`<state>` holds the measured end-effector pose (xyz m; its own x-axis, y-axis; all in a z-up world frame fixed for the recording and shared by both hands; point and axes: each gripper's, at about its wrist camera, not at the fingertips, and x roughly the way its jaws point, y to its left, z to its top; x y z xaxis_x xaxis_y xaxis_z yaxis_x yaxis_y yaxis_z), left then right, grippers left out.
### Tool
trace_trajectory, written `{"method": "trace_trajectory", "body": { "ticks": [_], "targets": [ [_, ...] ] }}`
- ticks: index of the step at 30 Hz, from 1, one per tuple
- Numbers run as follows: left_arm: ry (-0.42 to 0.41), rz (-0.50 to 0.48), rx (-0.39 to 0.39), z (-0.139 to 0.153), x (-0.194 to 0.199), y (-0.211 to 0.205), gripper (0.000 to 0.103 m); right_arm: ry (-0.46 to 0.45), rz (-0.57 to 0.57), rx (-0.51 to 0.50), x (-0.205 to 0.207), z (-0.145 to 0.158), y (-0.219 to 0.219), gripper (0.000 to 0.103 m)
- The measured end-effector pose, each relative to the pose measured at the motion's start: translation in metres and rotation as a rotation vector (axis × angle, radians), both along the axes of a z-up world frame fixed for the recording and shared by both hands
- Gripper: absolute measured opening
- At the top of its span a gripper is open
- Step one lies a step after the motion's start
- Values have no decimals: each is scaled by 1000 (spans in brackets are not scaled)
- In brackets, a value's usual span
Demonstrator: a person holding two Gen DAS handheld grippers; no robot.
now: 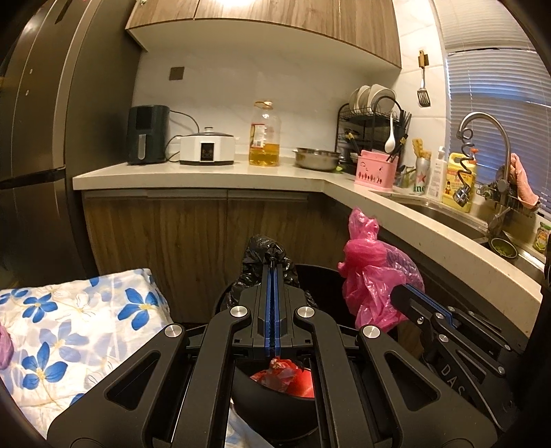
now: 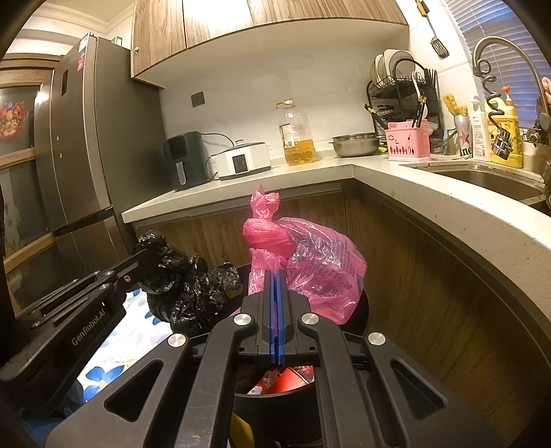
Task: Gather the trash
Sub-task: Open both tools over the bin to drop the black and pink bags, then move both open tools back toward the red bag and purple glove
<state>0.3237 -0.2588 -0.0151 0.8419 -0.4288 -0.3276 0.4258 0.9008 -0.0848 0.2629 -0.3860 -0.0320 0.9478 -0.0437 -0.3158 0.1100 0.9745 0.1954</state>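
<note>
Pale stone countertop (image 1: 206, 172) runs along the back wall and bends toward the camera on the right, with wood-grain cabinet doors (image 1: 179, 248) below and wood-grain wall cabinets (image 2: 213, 31) above. One dark refrigerator (image 2: 89, 138) stands at the left end. On the counter sit one dark air fryer (image 1: 148, 134), one white cooker (image 1: 206, 148) with a lid, one large oil bottle (image 1: 264, 134) about a third full, one steel bowl (image 1: 316, 158), one black dish rack (image 1: 373, 117) holding plates, and one pink utensil basket (image 1: 377, 170). Beside the steel sink (image 2: 482, 179) stand one curved faucet (image 1: 489, 138), one green-lettered can (image 1: 422, 175) and one yellow detergent bottle (image 1: 459, 182); window blinds (image 1: 499, 103) hang behind. Two tied trash bags are in view, both held above one black round bin (image 2: 275, 399). The left gripper (image 1: 274, 267) has its blue-lined jaws pressed together, pinching the knot of the black trash bag (image 2: 186, 289). The right gripper (image 2: 275, 274) is likewise clamped, pinching the pink trash bag (image 2: 316, 268) just below its knot. The two bags hang side by side, near each other, black on the left and pink on the right. Red and white rubbish (image 2: 289, 377) lies inside the bin. One blue-flowered white cloth (image 1: 69, 331) lies at the left of the bin.
</note>
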Motion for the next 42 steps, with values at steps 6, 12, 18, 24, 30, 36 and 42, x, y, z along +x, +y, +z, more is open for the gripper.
{"method": "trace_trajectory", "body": {
  "ticks": [6,12,18,24,30,36,42],
  "targets": [
    [17,-9,1,-5,7,-1,0,9,-3,1,5,-2,-3,2],
    [40,-18,37,-17,11,-3,2,25,-12,11,8,-6,-9,3],
    [62,7,6,-23,10,11,50,31,-29,23,5,-8,-14,31],
    [59,54,17,-28,1,26,72,40,-45,31,1,-9,-11,46],
    [78,146,40,-35,-14,52,85,34,-49,42,-12,-10,-2,70],
    [82,233,17,-29,-36,84,97,21,-23,14,-30,-9,19,86],
    [80,285,-5,-22,-57,113,97,13,-18,18,-43,0,33,87]
  ]
}}
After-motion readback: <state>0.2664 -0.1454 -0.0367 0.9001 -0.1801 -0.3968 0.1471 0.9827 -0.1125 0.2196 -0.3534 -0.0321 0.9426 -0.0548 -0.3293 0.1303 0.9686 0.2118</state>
